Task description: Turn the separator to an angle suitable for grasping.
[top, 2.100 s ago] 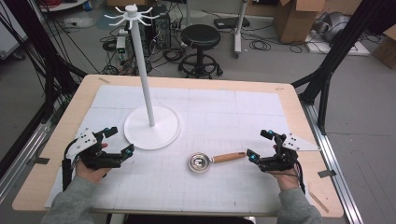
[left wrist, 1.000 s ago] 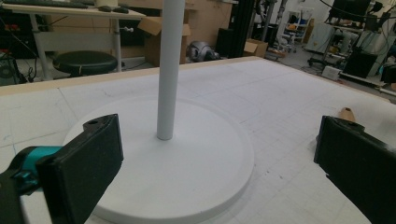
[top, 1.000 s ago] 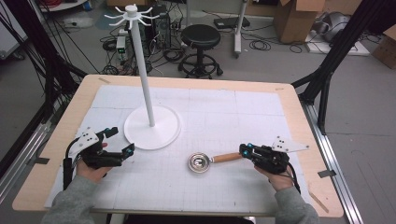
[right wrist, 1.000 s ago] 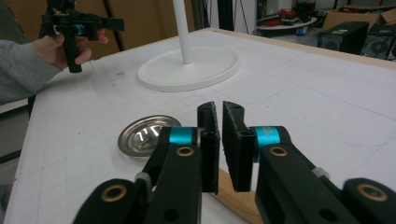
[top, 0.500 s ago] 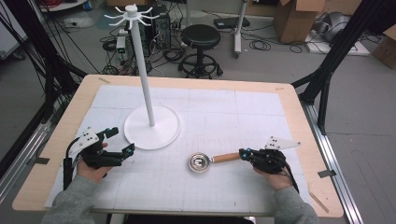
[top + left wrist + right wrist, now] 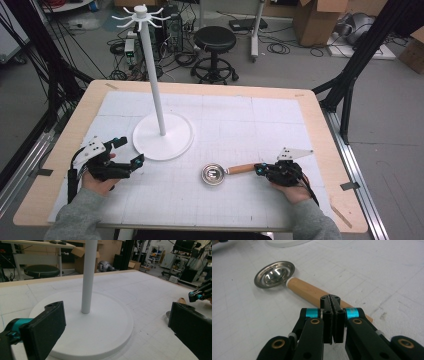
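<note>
A small metal scoop, its shiny round bowl [image 6: 213, 174] joined to a wooden handle [image 6: 241, 169], lies flat on the white mat. My right gripper [image 6: 259, 169] is at the handle's free end. In the right gripper view its jaws [image 6: 330, 300] are pressed together just over the handle [image 6: 309, 291], with nothing between the pads; the bowl [image 6: 274, 273] lies beyond. My left gripper [image 6: 131, 150] rests open at the front left, its jaws facing the white stand's round base [image 6: 162, 136]. In the left gripper view the gripper [image 6: 116, 315] frames the stand's pole [image 6: 88, 277].
The tall white stand's pole [image 6: 152, 75] ends in a ring of hooks high above the table. The wooden table edge [image 6: 320, 125] borders the white gridded mat. A stool and boxes stand on the floor behind.
My right gripper has slid left to the end of the wooden handle and its jaws have gone from open to shut. The left gripper and the scoop have stayed in place.
</note>
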Tool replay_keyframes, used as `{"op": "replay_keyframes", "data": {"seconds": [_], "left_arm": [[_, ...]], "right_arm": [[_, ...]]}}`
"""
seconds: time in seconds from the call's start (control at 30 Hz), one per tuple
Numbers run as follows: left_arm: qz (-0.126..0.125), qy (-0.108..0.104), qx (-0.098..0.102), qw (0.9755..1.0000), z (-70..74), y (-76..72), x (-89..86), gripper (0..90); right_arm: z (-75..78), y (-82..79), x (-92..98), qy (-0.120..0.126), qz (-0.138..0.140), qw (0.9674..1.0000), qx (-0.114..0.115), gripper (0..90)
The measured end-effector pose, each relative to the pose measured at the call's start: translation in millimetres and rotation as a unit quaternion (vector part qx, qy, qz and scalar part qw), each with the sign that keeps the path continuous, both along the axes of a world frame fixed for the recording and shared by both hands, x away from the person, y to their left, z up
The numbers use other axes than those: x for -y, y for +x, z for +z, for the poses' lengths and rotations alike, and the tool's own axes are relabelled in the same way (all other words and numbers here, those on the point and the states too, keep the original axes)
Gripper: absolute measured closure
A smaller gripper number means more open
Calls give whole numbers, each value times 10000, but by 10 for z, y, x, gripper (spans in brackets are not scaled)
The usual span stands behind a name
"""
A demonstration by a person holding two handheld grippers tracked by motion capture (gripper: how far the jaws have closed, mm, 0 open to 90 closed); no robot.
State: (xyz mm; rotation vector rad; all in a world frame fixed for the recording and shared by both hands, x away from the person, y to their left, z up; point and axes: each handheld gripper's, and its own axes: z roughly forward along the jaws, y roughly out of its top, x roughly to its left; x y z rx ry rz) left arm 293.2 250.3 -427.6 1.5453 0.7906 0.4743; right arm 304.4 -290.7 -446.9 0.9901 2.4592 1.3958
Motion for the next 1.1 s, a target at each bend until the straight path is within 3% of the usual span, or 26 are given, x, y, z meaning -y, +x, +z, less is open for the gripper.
{"op": "replay_keyframes", "data": {"seconds": [0.3,0.43,1.1], "left_arm": [[17,2,-61,10000,-11,12,2,17],[-76,-44,-49,9999,-6,6,3,17],[-99,11,-24,9999,-5,-5,17,17]], "right_arm": [[-33,22,-47,-263,80,9996,-28,897],[-47,47,-73,-401,43,9991,-145,897],[-42,178,-182,-622,-104,9980,0,897]]}}
